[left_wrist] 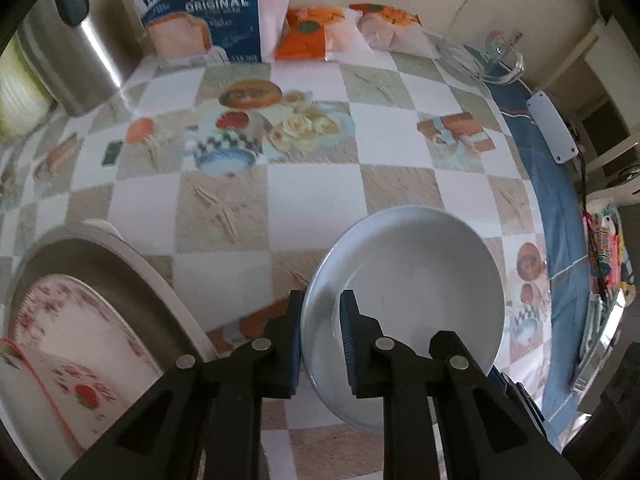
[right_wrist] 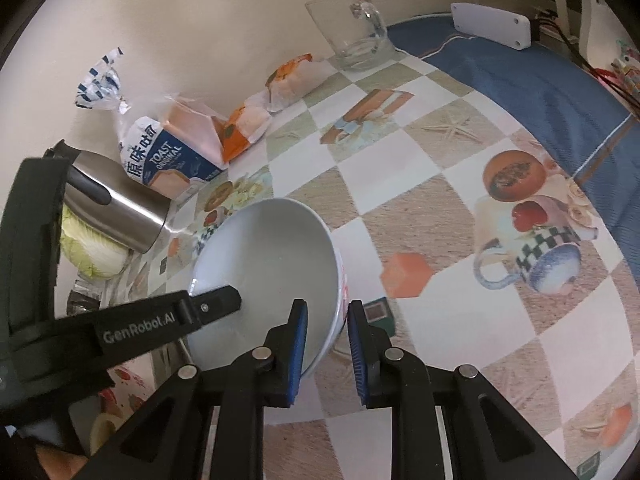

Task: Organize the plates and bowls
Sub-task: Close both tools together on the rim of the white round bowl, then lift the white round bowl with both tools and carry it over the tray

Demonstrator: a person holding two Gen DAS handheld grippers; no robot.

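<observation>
A white bowl hangs tilted above the checkered tablecloth. My left gripper is shut on its near-left rim. In the right wrist view the same white bowl shows, with red marks on its outer wall. My right gripper straddles its right rim with a gap on the outer side, so it looks open. The left gripper's finger reaches into the bowl from the left. A metal basin at the lower left holds a floral-patterned plate.
A toast bag, orange snack packs and a steel kettle stand along the far wall. A glass mug and a white box are at the far right. A cabbage lies behind the kettle.
</observation>
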